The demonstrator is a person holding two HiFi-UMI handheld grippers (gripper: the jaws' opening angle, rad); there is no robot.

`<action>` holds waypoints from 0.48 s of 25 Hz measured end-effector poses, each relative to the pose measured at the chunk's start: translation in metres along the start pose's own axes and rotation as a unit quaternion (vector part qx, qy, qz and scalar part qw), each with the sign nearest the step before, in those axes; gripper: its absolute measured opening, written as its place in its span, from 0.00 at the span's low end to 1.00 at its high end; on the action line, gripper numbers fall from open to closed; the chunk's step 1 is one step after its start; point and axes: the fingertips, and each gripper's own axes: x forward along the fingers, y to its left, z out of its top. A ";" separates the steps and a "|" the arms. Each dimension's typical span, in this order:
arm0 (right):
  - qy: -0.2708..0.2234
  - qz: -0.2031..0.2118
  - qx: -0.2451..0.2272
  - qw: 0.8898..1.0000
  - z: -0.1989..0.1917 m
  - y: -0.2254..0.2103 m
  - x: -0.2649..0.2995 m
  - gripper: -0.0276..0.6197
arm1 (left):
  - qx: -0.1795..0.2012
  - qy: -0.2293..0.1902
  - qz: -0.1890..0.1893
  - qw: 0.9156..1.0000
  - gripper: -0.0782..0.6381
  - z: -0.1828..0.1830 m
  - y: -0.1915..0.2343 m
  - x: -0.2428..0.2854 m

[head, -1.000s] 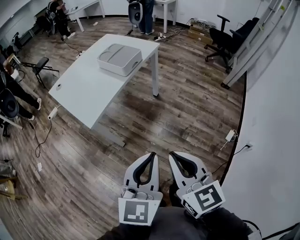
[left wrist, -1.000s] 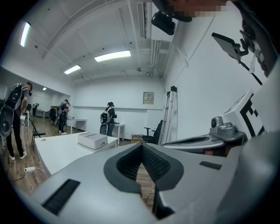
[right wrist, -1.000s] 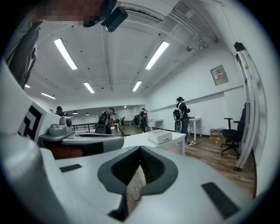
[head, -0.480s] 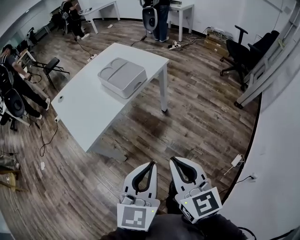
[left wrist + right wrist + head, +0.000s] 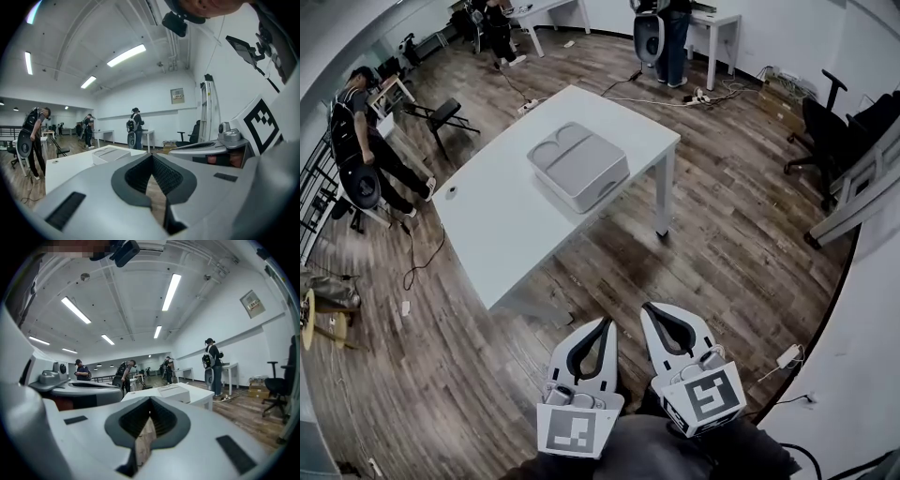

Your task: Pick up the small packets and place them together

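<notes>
**Both grippers shut and empty, well short of the table**

Low in the head view, side by side and near each other: left gripper [image 5: 602, 324] and right gripper [image 5: 654, 310], above wooden floor [image 5: 722, 244]. Jaws of each pressed together at the tips, pinching nothing, only floor showing through the slot behind them. Both aimed up the frame toward a white table [image 5: 511, 239], well apart from it. On that table, toward its far end, a grey lidded box [image 5: 578, 167], long axis running upper left to lower right. Packets too small or hidden to make out from here. Left of the table, a person [image 5: 358, 117] standing; far right, a black office chair [image 5: 827, 120].
</notes>
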 end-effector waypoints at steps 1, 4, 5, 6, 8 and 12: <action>0.002 0.005 -0.001 1.000 0.000 -0.002 0.006 0.05 | -0.002 0.000 0.005 1.000 0.11 -0.001 0.004 0.004; 0.011 0.016 -0.005 1.000 -0.005 -0.007 0.022 0.05 | -0.010 -0.002 0.019 1.000 0.11 -0.005 0.017 0.015; 0.014 0.018 -0.006 1.000 -0.006 -0.008 0.028 0.05 | -0.012 -0.002 0.023 1.000 0.11 -0.006 0.022 0.019; 0.016 0.018 -0.008 1.000 -0.007 -0.010 0.034 0.05 | -0.015 -0.002 0.025 1.000 0.11 -0.007 0.027 0.022; 0.022 0.017 -0.011 1.000 -0.007 -0.013 0.047 0.05 | -0.021 -0.002 0.029 0.999 0.11 -0.007 0.038 0.030; 0.036 0.013 -0.008 0.999 -0.013 -0.021 0.078 0.05 | -0.029 0.003 0.027 0.999 0.11 -0.014 0.063 0.052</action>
